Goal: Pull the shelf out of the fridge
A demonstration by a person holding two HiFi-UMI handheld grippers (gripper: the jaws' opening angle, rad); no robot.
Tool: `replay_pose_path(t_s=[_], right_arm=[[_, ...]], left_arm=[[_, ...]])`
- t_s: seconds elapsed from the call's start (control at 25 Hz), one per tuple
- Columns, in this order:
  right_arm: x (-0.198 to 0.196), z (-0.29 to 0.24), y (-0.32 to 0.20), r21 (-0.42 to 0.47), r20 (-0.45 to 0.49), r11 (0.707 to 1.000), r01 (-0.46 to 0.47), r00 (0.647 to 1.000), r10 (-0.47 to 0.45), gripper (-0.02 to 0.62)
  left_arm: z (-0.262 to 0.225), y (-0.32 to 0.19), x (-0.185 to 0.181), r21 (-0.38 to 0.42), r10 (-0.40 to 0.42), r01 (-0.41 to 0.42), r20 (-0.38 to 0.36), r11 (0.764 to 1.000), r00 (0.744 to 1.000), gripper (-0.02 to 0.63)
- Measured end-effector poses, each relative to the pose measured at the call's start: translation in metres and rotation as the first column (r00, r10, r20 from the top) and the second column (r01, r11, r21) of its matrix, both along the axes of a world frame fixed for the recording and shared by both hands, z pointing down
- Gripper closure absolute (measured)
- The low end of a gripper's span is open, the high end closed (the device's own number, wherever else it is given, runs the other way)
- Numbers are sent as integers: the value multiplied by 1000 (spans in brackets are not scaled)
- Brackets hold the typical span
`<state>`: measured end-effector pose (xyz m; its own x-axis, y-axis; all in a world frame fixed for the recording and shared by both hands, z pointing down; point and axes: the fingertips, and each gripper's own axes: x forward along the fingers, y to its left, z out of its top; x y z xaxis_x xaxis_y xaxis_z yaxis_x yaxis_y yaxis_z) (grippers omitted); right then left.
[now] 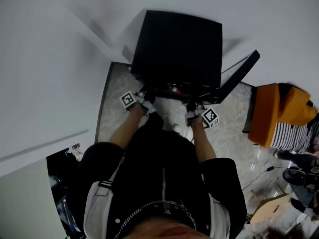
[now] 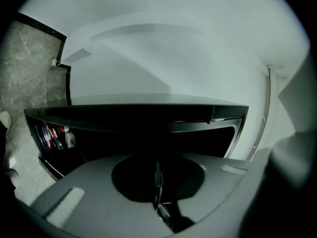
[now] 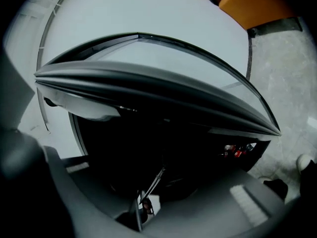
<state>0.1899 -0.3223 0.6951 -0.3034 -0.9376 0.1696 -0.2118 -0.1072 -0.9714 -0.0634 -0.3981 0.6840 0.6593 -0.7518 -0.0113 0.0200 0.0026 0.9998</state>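
Note:
A black mini fridge [image 1: 177, 49] stands on the floor with its door [image 1: 239, 76] swung open to the right. Both grippers reach into its dark front opening. My left gripper [image 1: 144, 97] is at the opening's left side, and its jaws [image 2: 157, 182] are shut on a thin wire edge of the shelf [image 2: 157, 168]. At the right side, my right gripper [image 1: 192, 111] holds its jaws [image 3: 143, 197] narrowly around a thin rod of the shelf [image 3: 152, 181]. The fridge interior is too dark to show the rest of the shelf.
Red-labelled bottles [image 2: 54, 135] stand in the door rack [image 3: 237, 150]. An orange seat with striped cloth [image 1: 279, 113] is at the right. Cables [image 1: 259, 173] lie on the marble floor [image 1: 224, 133]. A white wall rises on the left and behind the fridge.

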Motion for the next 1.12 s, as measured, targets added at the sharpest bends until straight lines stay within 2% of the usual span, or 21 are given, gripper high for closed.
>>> replay_pose_path(t_s=[0.32, 0.44, 0.56, 0.84, 1.12], right_arm=[[0, 3, 3, 33, 22, 993, 118, 993, -118, 540], [-1, 2, 4, 41, 33, 992, 120, 992, -121, 541], [0, -1, 5, 55, 56, 991, 125, 990, -128, 575], [-25, -1, 15, 96, 91, 950, 297, 948, -305, 583], [-22, -1, 24, 90, 104, 954, 286, 950, -295, 572]], left_arm=[[-1, 21, 0, -6, 50, -50, -13, 999, 999, 584], [-2, 27, -1, -4, 64, -64, -15, 998, 998, 586], [-2, 38, -5, -3, 79, -79, -20, 997, 997, 586], [0, 54, -12, 13, 72, -72, -19, 997, 997, 586], [-5, 63, -9, 15, 46, -46, -38, 999, 998, 584]])
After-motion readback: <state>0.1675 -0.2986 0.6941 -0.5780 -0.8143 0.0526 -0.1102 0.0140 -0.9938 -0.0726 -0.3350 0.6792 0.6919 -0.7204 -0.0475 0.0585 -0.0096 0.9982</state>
